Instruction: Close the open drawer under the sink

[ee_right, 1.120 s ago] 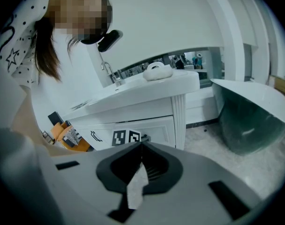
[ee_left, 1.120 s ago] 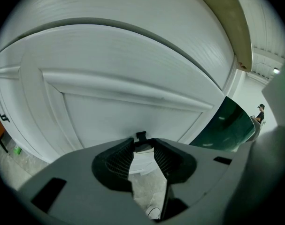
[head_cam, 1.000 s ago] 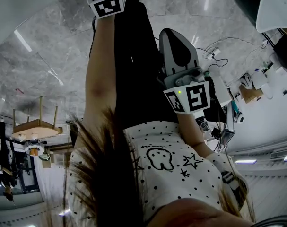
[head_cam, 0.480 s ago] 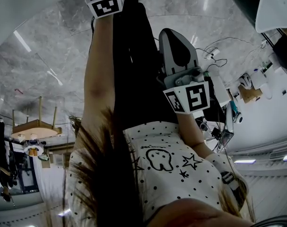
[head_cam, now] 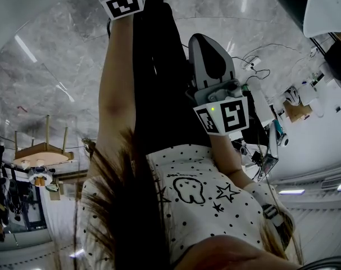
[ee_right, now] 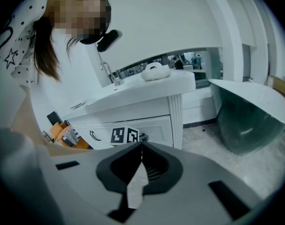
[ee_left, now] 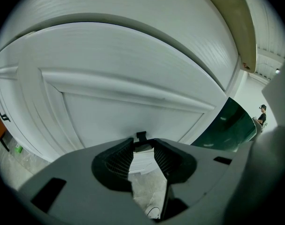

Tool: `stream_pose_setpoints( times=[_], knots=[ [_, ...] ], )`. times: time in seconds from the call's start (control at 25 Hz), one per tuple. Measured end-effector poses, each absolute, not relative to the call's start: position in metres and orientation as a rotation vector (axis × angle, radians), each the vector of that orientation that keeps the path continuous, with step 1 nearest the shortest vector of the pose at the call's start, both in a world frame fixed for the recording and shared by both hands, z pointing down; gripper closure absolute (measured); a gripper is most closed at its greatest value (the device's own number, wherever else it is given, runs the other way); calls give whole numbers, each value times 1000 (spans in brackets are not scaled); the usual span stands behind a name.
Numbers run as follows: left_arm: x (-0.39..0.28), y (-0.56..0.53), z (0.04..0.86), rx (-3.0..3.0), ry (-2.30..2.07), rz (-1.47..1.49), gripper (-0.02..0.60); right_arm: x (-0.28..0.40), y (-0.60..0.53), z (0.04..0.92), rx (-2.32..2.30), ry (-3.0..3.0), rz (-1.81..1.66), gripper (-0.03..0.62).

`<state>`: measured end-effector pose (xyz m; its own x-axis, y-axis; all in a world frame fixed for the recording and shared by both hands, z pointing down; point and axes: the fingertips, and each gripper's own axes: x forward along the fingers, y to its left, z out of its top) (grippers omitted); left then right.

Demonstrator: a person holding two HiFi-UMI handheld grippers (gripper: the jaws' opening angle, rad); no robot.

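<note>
While the white sink cabinet point(ee_right: 176, 118) stands ahead of the right gripper point(ee_right: 141, 145), whose jaws are pressed together, its panelled drawer front point(ee_left: 133, 74) fills the left gripper view. The left gripper point(ee_left: 143, 145) faces it, jaws slightly apart and empty, with a small dark fitting point(ee_left: 141, 136) just beyond the tips.

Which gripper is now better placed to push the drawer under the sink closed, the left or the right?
Left, probably. The left gripper is right at the white panelled front, jaws apart. The right gripper, jaws together, looks at the sink cabinet from farther back.
</note>
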<state>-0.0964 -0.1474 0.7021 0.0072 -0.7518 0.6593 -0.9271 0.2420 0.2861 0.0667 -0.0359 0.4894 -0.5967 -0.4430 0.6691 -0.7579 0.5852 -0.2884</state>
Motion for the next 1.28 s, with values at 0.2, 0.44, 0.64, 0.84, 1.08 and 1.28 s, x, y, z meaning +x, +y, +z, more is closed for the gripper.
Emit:
stream_pose_setpoints(
  times=[0.2,0.44,0.64,0.84,1.08,1.28],
  knots=[
    [-97,-147,704,1530,-1789,302,445,71,-34,490,962,-2276,768,579],
    [-94,-147,701,1533,-1790,309,443,77,-30,488,967,-2280,774,580],
    [-93,-144,697,1524,-1789,295,443,78,-27,489,959,-2286,781,579],
    [-96,-130,682,1530,-1827,288,442,76,-22,489,946,-2294,776,579],
    [-88,-117,658,1567,-1860,274,445,76,-20,488,921,-2308,766,580],
    [-90,-112,637,1565,-1947,232,549,77,-18,485,911,-2320,758,580]
  ],
)
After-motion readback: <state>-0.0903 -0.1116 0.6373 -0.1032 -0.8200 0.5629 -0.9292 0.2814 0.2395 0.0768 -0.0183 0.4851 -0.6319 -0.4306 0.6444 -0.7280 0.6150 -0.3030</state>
